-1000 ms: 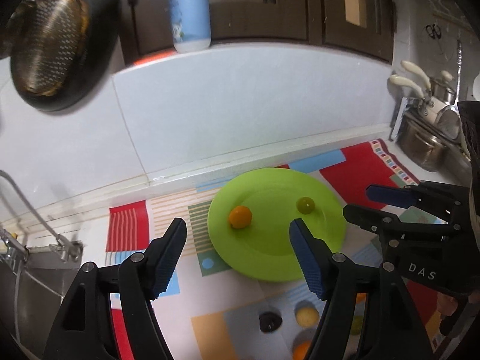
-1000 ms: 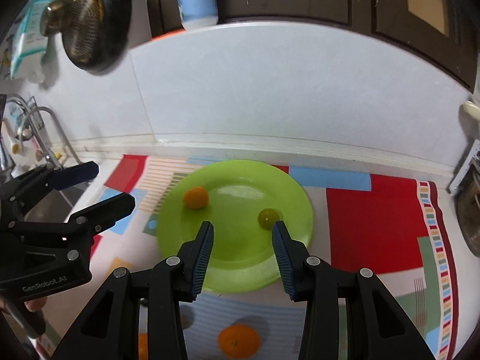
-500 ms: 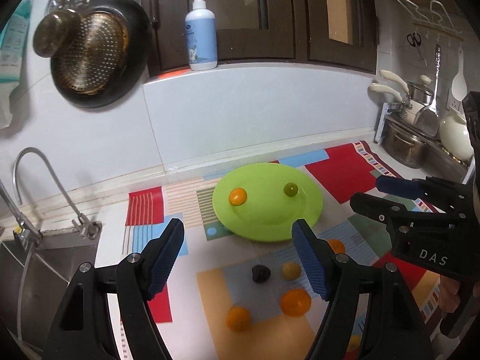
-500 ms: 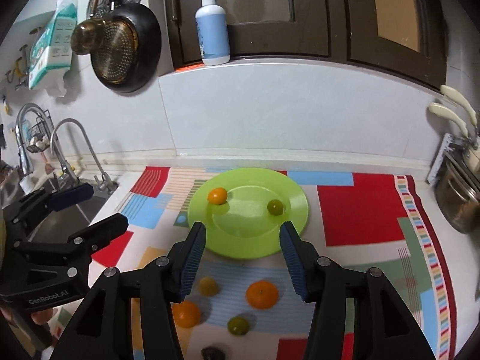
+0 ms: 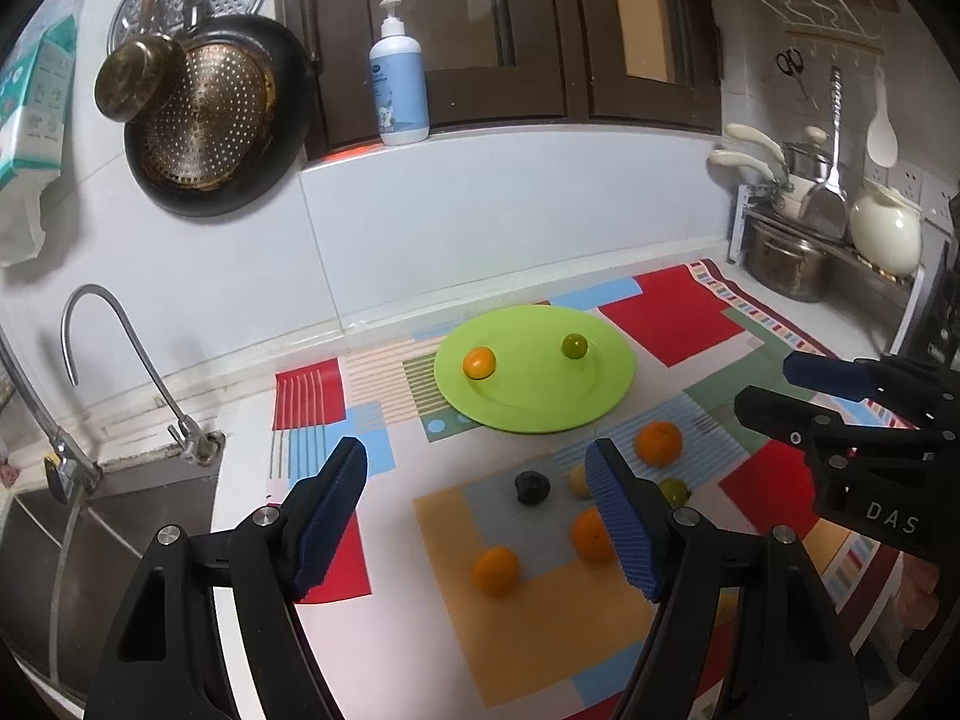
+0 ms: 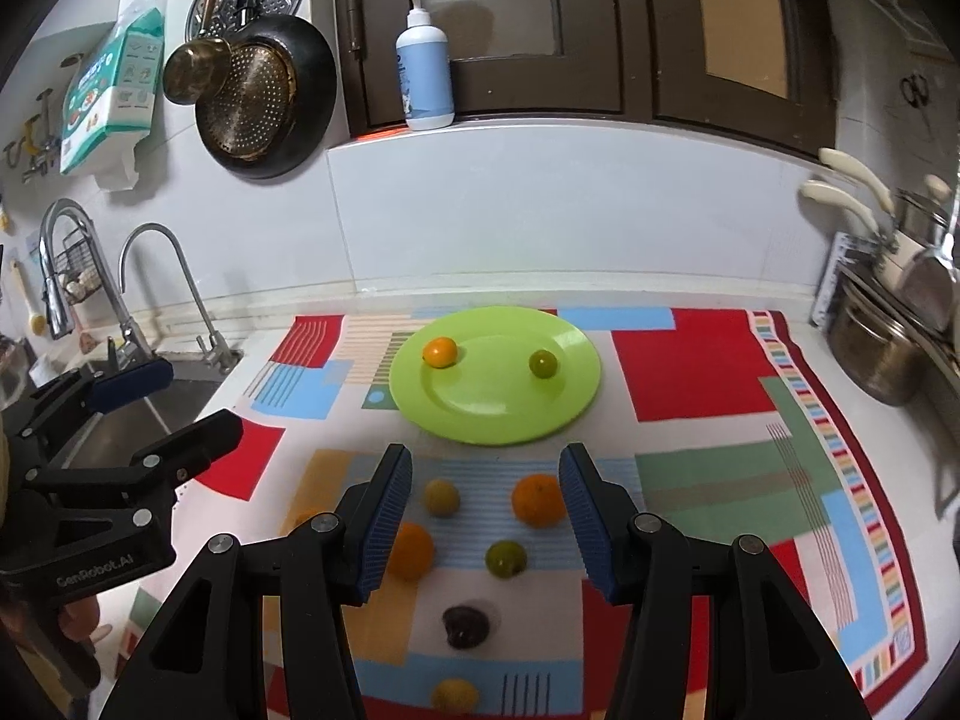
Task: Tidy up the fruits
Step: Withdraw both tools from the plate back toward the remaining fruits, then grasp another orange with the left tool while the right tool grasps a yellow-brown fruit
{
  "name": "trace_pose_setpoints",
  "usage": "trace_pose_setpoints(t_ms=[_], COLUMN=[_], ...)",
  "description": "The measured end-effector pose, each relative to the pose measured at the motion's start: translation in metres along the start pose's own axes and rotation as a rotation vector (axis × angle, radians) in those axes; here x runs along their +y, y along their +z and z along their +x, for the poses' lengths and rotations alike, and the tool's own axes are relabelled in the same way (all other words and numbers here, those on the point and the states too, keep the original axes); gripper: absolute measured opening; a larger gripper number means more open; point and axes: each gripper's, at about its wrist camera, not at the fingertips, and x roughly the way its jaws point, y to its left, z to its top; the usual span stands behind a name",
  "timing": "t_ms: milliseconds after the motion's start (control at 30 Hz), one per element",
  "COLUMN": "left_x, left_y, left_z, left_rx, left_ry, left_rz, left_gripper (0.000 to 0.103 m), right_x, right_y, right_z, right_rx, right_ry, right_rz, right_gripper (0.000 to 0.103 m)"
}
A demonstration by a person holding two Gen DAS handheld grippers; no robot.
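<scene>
A lime-green plate lies on the patterned mat and holds a small orange fruit and a small green fruit. Nearer to me, several loose fruits lie on the mat: an orange, a second orange, a green one, a yellowish one and a dark one. My left gripper hovers open above them. My right gripper is open too, with nothing held.
A sink with a curved tap lies to the left. Pots and utensils crowd the right end of the counter. A pan with a strainer hangs on the wall, and a soap bottle stands on the ledge.
Both grippers have pulled back from the plate, so the loose fruits on the mat have come into view. The right jaws have widened.
</scene>
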Motion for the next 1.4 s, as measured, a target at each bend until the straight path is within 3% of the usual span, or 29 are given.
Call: trace_pose_setpoints(t_ms=[500, 1233, 1400], left_x=[0.014, 0.005, 0.003], left_y=[-0.035, -0.072, -0.078], left_z=[0.003, 0.060, 0.069], left_rx=[-0.003, 0.111, 0.133], left_ry=[-0.064, -0.142, -0.156], left_rz=[0.089, 0.170, 0.181], left_gripper=[0.075, 0.075, 0.069], right_x=[0.026, 0.026, 0.023], right_y=[-0.050, -0.110, -0.117], right_z=[-0.010, 0.027, 0.031], right_rx=[0.036, 0.264, 0.286], right_ry=[-0.133, -0.187, -0.194], right_rz=[0.084, 0.226, 0.249], right_gripper=[0.052, 0.052, 0.052])
